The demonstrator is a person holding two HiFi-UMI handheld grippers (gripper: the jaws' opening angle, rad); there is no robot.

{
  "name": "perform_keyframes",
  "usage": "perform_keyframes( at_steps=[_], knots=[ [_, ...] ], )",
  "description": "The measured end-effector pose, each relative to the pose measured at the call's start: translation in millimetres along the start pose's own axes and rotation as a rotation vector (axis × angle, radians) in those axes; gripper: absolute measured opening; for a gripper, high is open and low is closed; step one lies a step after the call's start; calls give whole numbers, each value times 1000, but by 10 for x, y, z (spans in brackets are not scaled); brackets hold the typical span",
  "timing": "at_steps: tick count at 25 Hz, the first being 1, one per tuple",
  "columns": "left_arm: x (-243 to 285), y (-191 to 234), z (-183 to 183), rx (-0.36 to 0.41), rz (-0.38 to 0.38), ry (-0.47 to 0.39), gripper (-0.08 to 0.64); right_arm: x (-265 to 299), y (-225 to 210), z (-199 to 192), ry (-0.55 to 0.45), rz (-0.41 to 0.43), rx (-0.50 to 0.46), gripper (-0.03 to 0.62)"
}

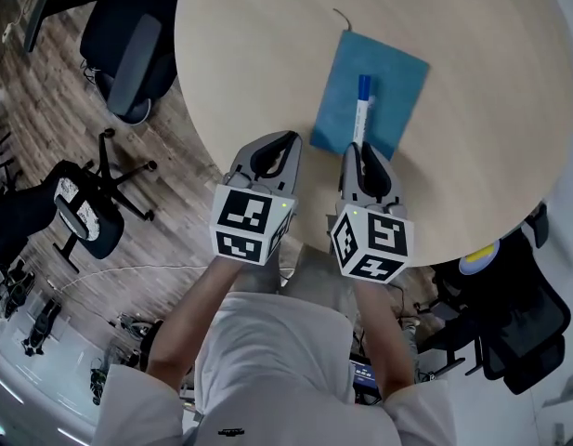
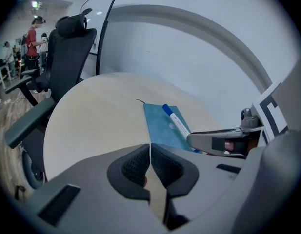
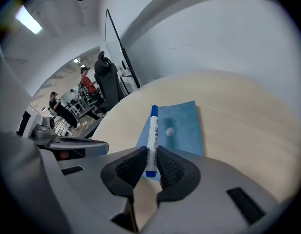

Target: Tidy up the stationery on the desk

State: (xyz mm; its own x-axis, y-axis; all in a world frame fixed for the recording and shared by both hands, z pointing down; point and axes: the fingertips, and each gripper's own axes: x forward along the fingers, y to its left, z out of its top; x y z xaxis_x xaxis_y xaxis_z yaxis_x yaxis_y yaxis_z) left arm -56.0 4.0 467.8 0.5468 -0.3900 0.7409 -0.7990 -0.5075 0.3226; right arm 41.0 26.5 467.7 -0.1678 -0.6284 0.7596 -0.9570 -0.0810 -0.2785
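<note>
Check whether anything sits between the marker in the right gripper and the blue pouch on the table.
Nothing visible does. The right gripper is shut on the marker, which points out over the blue pouch; only a small pale spot shows on the pouch. The left gripper is shut, empty and off to one side.

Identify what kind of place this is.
Probably an open-plan office or lab workspace: a round pale-wood table, black swivel office chairs on a wood-plank floor, and people standing in the background.
</note>
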Motion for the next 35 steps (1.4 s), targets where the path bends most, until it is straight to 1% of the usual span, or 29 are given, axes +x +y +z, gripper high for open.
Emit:
perform_keyframes(
  at_steps=[5,8,12,17,22,25,29,35],
  knots=[
    [-80,220,-13,-20,11,-3,26,178,266,-16,14,19,18,91],
    [-99,288,6,-30,12,-11,26,273,342,-5,22,19,40,91],
    [-109,307,-41,-37,14,-10,26,363,376,-33,33,11,83,91],
    [-123,593,-49,-58,15,-5,26,603,553,-7,38,-17,124,91],
    [-148,708,-71,-67,17,1,26,680,569,10,30,-66,157,91],
    [-144,759,-83,-68,16,8,26,715,557,27,26,-91,159,91],
    [-137,814,-110,-69,17,15,26,734,572,20,23,-98,153,92],
    [-98,797,-99,-57,7,29,26,715,578,30,34,-87,155,92]
  ],
)
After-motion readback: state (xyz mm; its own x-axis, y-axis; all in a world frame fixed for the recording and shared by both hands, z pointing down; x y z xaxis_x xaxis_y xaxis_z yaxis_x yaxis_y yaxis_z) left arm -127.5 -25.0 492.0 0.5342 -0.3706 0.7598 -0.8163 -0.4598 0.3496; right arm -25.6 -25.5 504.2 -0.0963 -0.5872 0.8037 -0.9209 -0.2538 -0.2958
